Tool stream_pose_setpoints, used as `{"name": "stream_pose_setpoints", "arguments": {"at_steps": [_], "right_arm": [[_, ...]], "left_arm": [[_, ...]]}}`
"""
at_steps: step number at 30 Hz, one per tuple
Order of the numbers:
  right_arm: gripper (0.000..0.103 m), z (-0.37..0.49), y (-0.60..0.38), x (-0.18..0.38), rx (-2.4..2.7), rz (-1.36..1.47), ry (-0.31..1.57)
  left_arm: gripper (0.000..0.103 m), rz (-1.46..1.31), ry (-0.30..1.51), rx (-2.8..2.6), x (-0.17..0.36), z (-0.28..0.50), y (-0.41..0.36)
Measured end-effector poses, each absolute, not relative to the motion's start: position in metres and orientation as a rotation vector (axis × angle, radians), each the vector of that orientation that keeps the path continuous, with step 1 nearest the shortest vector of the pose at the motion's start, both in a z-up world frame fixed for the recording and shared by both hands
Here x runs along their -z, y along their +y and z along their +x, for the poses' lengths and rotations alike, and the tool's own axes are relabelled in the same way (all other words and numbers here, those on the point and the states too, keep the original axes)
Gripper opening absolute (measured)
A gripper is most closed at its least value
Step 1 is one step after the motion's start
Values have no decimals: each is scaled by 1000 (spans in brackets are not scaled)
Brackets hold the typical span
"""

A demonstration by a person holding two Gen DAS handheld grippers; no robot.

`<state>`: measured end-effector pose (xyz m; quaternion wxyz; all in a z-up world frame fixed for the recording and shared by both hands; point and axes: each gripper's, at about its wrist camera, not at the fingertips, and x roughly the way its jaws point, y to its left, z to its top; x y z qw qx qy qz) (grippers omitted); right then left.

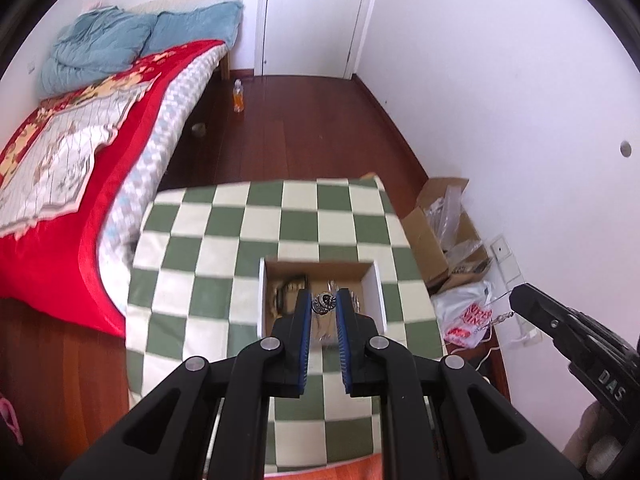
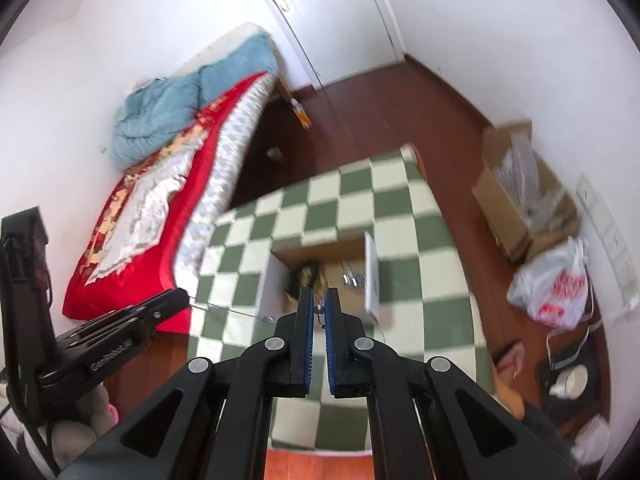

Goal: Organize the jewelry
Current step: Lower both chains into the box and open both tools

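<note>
While left tongs [image 1: 324, 304] pinch beaded jewelry [image 1: 323, 303].

Bright, even daylight washes the white walls [image 1: 500, 80] nearly to glare, with soft shadows. Fisheye bending curves the edges. The right wrist view is motion-blurred, smearing the checkered cloth [image 2: 400, 208].

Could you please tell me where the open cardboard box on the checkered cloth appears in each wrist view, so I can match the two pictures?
Left wrist view: the cardboard box sits low in the centre, just beyond the left gripper, which pinches a silver jewelry piece.
Right wrist view: the box is centre, slightly tilted, just beyond the right gripper.
Shared landmark: the green-and-cream checkered cloth under the box.
</note>
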<state>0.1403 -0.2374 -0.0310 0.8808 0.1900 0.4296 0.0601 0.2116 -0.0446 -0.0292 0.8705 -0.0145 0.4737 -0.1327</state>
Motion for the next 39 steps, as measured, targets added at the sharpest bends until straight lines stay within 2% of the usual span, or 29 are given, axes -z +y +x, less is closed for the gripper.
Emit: {"name": "stream_pose_setpoints", "arguments": {"at_steps": [6, 12, 27, 39], "right_arm": [[5, 175, -221, -11, -165, 343, 839], [5, 210, -204, -10, -168, 309, 867], [6, 258, -195, 89, -163, 290, 1080], [6, 292, -194, 169, -159, 321, 1284]], "left_arm": [[10, -27, 1022, 282, 26, 255, -45], [10, -11, 1105, 293, 55, 280, -47], [10, -74, 1339, 268, 159, 306, -38], [14, -21, 1390, 187, 188, 323, -34]]}}
